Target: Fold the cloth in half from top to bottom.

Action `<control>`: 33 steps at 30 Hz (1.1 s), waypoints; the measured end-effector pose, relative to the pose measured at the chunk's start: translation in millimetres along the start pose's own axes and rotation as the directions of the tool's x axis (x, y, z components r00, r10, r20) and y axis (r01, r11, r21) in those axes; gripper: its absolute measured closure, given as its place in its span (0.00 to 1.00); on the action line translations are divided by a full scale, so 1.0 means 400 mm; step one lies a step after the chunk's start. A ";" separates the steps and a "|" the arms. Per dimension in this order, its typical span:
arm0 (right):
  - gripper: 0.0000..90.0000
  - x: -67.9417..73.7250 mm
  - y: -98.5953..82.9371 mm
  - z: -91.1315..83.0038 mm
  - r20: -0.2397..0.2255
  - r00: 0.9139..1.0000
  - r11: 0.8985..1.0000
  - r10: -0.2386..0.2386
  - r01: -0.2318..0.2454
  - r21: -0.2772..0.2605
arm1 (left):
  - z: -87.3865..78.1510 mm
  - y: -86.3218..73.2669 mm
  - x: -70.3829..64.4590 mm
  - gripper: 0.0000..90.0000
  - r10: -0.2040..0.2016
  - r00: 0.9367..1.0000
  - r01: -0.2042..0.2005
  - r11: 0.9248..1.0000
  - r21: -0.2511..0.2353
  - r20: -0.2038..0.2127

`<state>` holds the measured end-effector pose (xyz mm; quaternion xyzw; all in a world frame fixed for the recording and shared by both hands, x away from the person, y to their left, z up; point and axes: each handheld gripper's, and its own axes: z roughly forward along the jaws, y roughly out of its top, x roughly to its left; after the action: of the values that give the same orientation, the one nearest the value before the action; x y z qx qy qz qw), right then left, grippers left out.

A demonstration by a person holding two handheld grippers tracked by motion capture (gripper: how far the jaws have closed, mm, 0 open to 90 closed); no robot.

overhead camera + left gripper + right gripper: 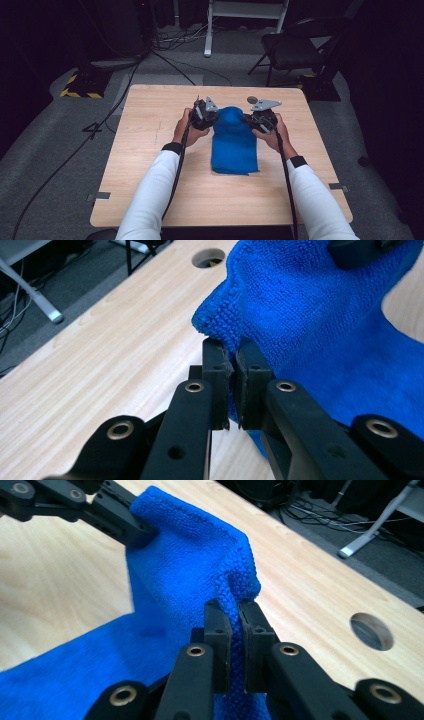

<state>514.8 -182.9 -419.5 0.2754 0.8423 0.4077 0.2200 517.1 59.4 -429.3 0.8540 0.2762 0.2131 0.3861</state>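
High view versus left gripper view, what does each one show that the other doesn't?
High view alone: the person's white sleeves, a black folding chair, and the near end of the blue microfibre cloth lying flat. Left gripper view alone: the left gripper with jaws shut on the cloth's edge, terry loops visible. Shared: the cloth, the light wooden table, and its round cable hole.
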 end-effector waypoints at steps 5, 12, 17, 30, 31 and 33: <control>0.95 0.021 -0.022 -0.013 -0.035 0.999 1.000 -0.018 0.018 0.004 | -0.005 -0.019 -0.018 0.94 0.023 1.000 -0.023 1.000 0.018 0.003; 0.95 0.047 -0.042 -0.034 -0.079 0.996 0.999 -0.033 0.032 -0.010 | -0.014 -0.054 -0.045 0.90 0.011 0.999 -0.011 1.000 0.005 0.035; 0.94 0.061 -0.058 -0.049 -0.114 0.993 0.999 -0.041 0.040 -0.012 | -0.026 -0.069 -0.063 0.88 0.026 0.998 -0.026 1.000 -0.006 0.060; 0.91 0.102 -0.121 -0.086 -0.187 0.980 0.998 -0.070 0.069 -0.010 | -0.044 -0.107 -0.116 0.90 0.135 0.985 -0.138 0.990 0.019 0.109; 0.89 0.104 -0.127 -0.086 -0.193 0.979 0.998 -0.068 0.068 -0.006 | -0.044 -0.110 -0.119 0.90 0.140 0.984 -0.144 0.989 0.024 0.112; 0.89 0.110 -0.137 -0.087 -0.205 0.976 0.997 -0.072 0.074 0.000 | -0.044 -0.116 -0.125 0.90 0.152 0.982 -0.156 0.988 0.024 0.115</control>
<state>445.4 -202.8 -450.3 0.2016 0.8716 0.4225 0.1457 454.9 62.7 -462.2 0.8897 0.1906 0.1890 0.3692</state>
